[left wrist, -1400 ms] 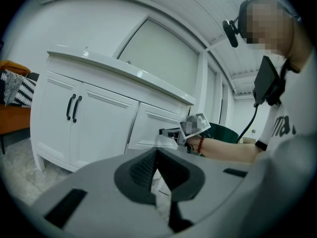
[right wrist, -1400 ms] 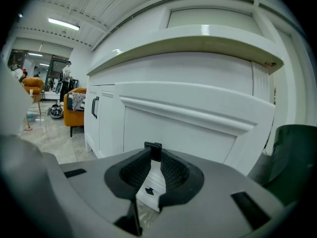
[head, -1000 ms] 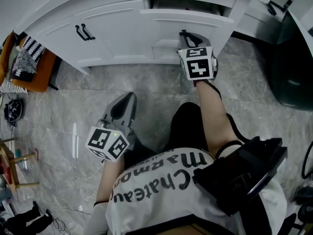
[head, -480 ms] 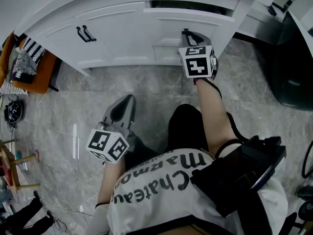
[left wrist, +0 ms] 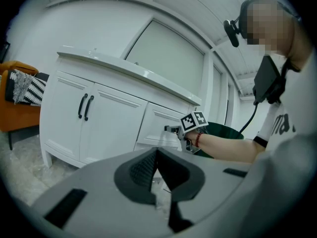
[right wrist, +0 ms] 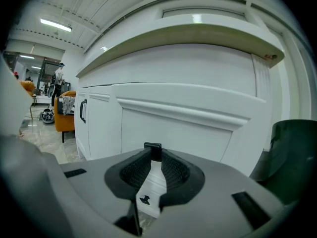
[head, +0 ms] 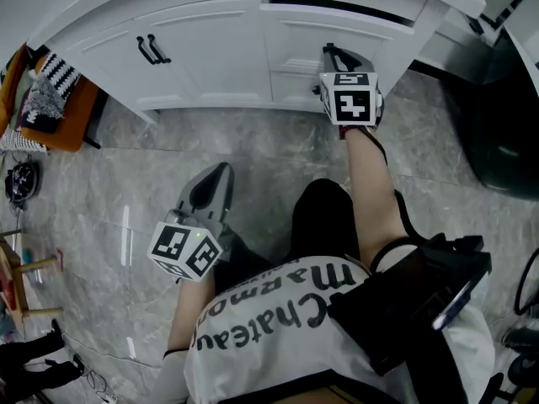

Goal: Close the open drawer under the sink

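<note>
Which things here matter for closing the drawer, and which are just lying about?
Job: drawer, drawer handle, right gripper clamped on it.
Lying about: idle left gripper, cabinet doors, orange chair, green bin.

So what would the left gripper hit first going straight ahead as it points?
Most likely the white vanity cabinet, low on its front, right of the black door handles; only floor shows before it. Depth is unclear.
</note>
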### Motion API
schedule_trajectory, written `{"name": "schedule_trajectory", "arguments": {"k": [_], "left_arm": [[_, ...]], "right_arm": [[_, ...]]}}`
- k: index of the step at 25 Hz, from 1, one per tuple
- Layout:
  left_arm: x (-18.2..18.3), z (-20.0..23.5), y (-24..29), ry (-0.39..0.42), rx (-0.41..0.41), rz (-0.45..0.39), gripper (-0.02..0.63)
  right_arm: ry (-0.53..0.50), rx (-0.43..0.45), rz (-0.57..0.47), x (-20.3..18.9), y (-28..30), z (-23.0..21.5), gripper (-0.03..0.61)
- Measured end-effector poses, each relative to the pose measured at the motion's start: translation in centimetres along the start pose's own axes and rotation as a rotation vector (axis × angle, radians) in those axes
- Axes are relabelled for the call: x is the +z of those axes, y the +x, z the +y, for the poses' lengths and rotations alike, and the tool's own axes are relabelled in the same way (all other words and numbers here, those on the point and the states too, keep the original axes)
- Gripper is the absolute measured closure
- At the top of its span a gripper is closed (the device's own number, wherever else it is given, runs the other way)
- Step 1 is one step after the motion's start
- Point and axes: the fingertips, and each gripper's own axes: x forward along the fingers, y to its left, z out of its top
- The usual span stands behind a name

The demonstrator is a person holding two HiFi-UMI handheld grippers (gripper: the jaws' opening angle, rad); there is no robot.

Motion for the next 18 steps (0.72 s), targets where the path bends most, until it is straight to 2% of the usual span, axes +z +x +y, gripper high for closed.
{"name": "schedule_trajectory", "arguments": {"k": [18], "left_arm": [[-0.6, 0.6, -1.1, -0.004, 0.032, 0.007, 0.606]], "right_arm": [[0.044, -0.018, -0.015, 0.3, 0.6, -0.5, 0.512]]}}
